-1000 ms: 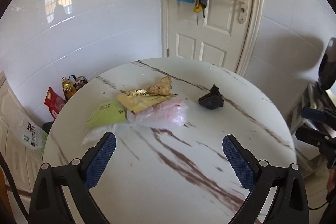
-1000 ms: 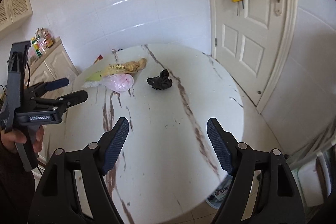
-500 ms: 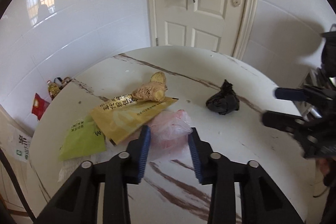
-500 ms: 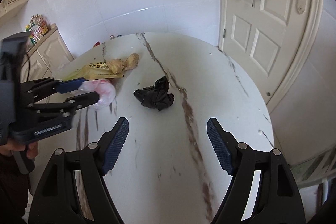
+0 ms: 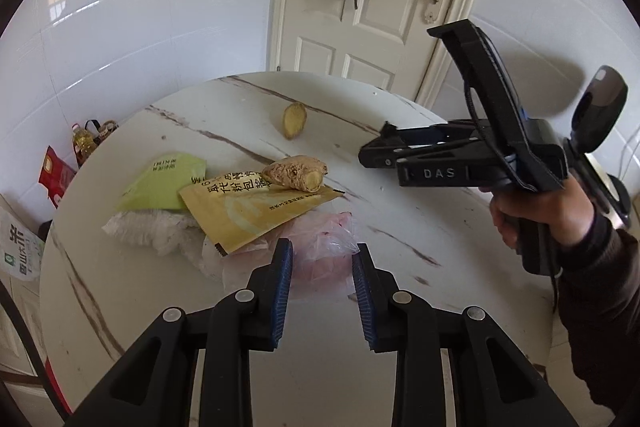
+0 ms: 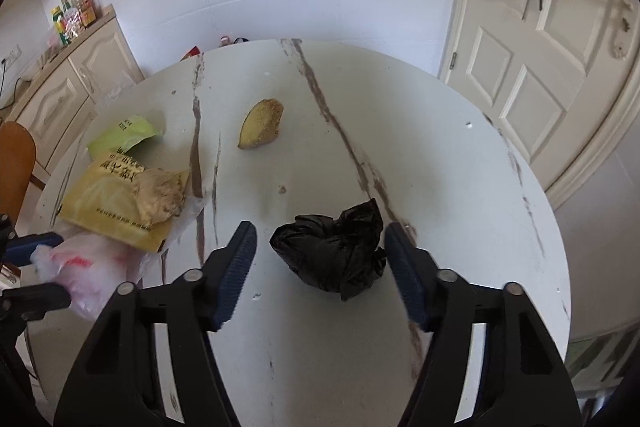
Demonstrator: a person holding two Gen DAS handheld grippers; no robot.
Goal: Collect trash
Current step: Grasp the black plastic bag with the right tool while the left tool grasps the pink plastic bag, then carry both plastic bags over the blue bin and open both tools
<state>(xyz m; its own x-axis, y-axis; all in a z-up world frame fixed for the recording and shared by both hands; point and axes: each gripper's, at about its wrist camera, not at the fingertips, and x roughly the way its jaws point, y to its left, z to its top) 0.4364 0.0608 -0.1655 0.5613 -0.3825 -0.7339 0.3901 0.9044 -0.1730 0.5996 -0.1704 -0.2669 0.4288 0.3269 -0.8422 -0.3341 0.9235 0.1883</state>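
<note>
Desk: round white marble-look desk (image 6: 460,163) with brown veins, carrying all the trash.

Left hand-held gripper: the left hand-held gripper (image 5: 322,291) points down at the near edge of the pink-white plastic bag (image 5: 320,251). Its jaws have just been closing and now stand narrow, with the bag's crumpled edge lying between the blue pads; from the right wrist view the bag (image 6: 80,267) seems caught between them, though the angle is poor, so I cannot tell whether the pads press on it.

Right hand-held gripper: the right hand-held gripper (image 6: 320,263) straddles the crumpled black plastic bag (image 6: 334,251). Its jaws have just been closing; the right pad looks to touch the bag, while a gap shows at the left pad, so it is not yet gripped.

Person: a hand (image 5: 540,215) in a dark sleeve holds the right hand-held gripper's handle.

Other trash: yellow packet (image 5: 256,215) overlapping the pink-white bag, a ginger root (image 5: 296,175) resting on it, a green packet (image 5: 164,183) and a white crumpled bag (image 5: 152,231) beside it, and a cut ginger piece (image 6: 262,123) lying apart farther back.
</note>
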